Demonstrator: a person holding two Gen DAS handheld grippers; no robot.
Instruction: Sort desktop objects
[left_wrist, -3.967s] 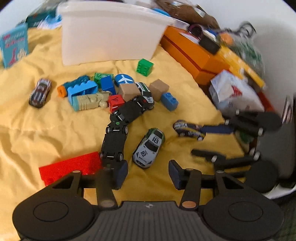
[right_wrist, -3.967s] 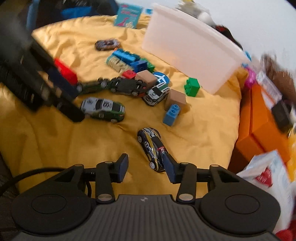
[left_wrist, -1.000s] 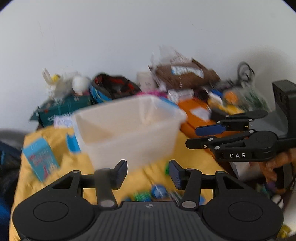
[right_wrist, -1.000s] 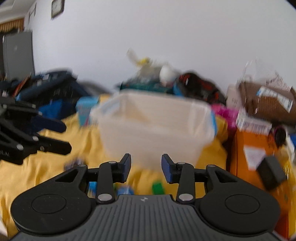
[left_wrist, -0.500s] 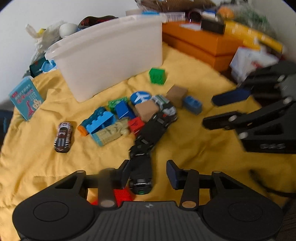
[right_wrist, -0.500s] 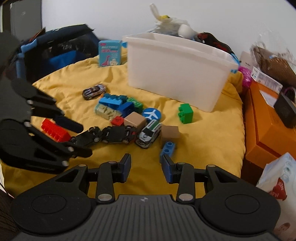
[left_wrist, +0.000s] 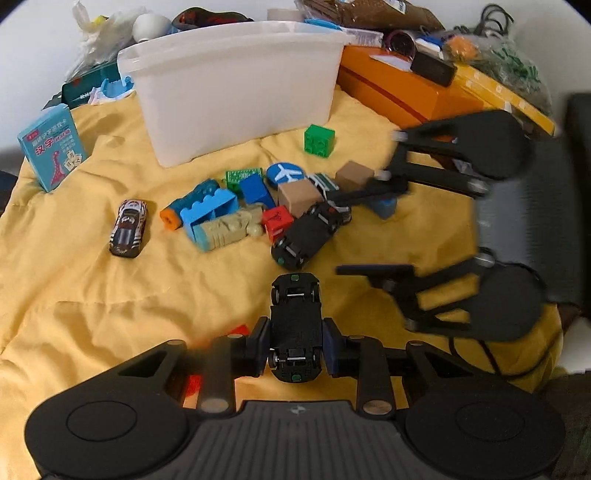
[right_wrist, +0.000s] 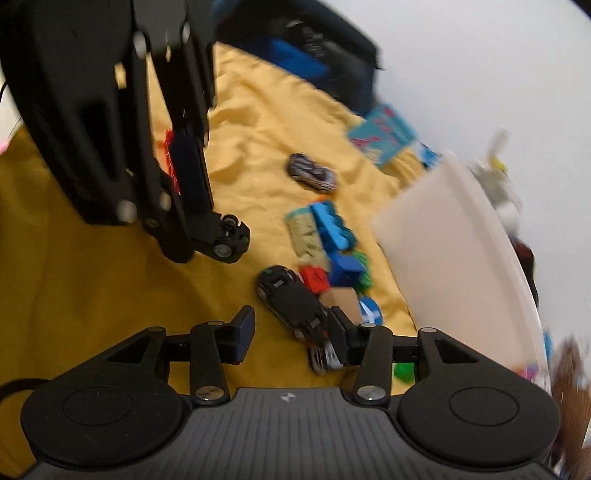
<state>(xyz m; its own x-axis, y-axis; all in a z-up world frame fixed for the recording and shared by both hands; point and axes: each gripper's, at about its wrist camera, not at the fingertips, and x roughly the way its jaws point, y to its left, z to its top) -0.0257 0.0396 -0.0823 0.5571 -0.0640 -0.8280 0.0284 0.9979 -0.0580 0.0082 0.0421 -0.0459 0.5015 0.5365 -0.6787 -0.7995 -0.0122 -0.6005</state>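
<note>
half-hidden red brick (left_wrist: 236, 329) behind left gripper (left_wrist: 295, 349)

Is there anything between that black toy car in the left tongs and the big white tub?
Yes. The heap of blocks and a second black car lie on the cloth between the held black car and the tub.

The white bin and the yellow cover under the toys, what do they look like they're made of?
White bin: apparently thin plastic, smooth and matte; its walls are slightly translucent and the rim is moulded. Yellow cover: soft woven fabric, probably a quilt or blanket; it lies in wrinkles and folds and has no shine.
</note>
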